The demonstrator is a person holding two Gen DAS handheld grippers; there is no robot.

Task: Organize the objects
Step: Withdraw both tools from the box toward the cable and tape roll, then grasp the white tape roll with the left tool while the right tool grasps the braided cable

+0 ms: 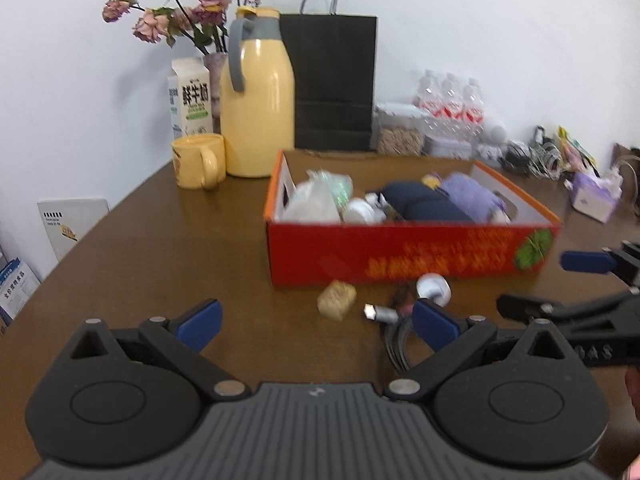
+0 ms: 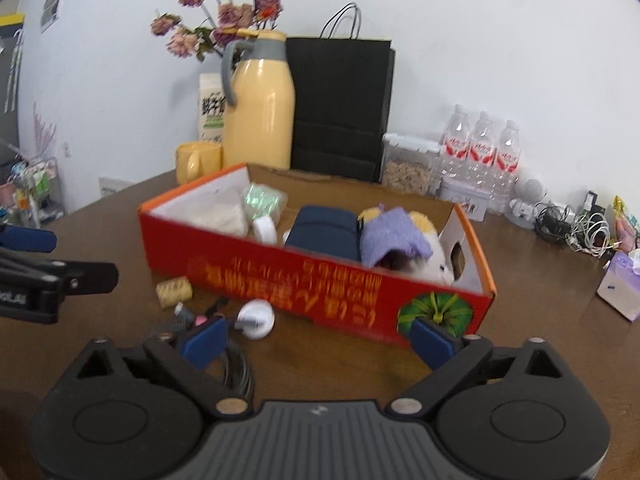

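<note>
A red cardboard box sits on the brown table and holds a navy pouch, a purple cloth, a clear bag and a white jar. In front of it lie a small tan block, a white round charger and a dark coiled cable. My left gripper is open and empty, just short of the block and cable. My right gripper is open and empty, near the charger and the box's front wall.
A yellow thermos, yellow mug, milk carton, flower vase and black paper bag stand behind the box. Water bottles, a snack jar, tangled cables and a tissue pack line the right back.
</note>
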